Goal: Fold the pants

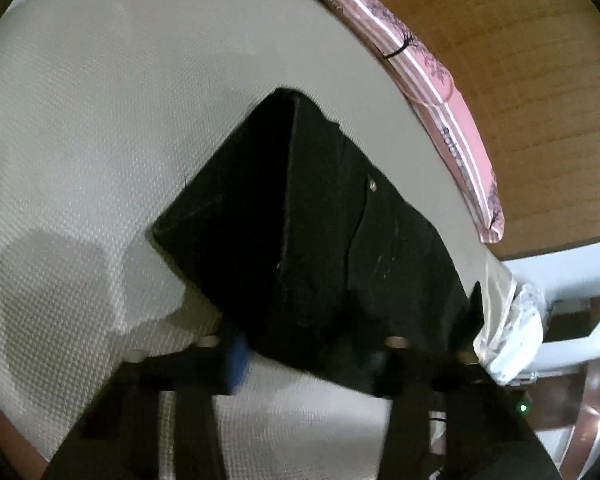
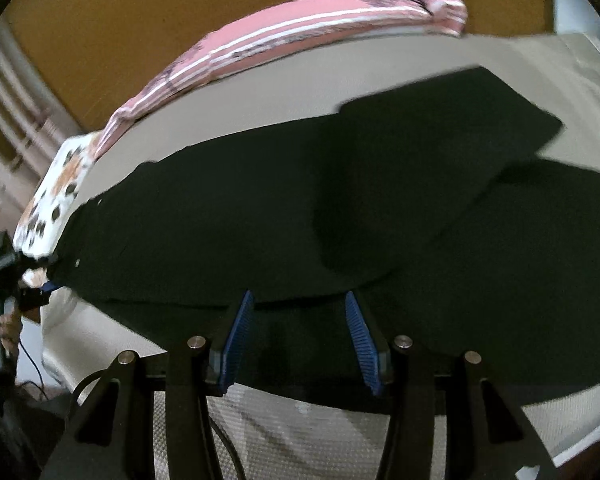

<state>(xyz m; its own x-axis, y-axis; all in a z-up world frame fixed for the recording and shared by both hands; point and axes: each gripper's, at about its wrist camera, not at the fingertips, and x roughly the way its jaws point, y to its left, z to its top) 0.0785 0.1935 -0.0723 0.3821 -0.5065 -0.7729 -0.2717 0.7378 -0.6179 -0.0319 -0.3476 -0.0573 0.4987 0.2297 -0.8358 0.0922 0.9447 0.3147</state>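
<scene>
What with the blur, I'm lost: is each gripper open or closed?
Left gripper: cannot be told; the pants hide the gap.
Right gripper: open, at the pants' edge.

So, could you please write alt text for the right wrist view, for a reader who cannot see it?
Black pants lie spread on a pale textured bed surface, one part folded over at the upper right. The right gripper stands over their near edge, blue pads apart. A pink striped cloth lines the far edge.
</scene>
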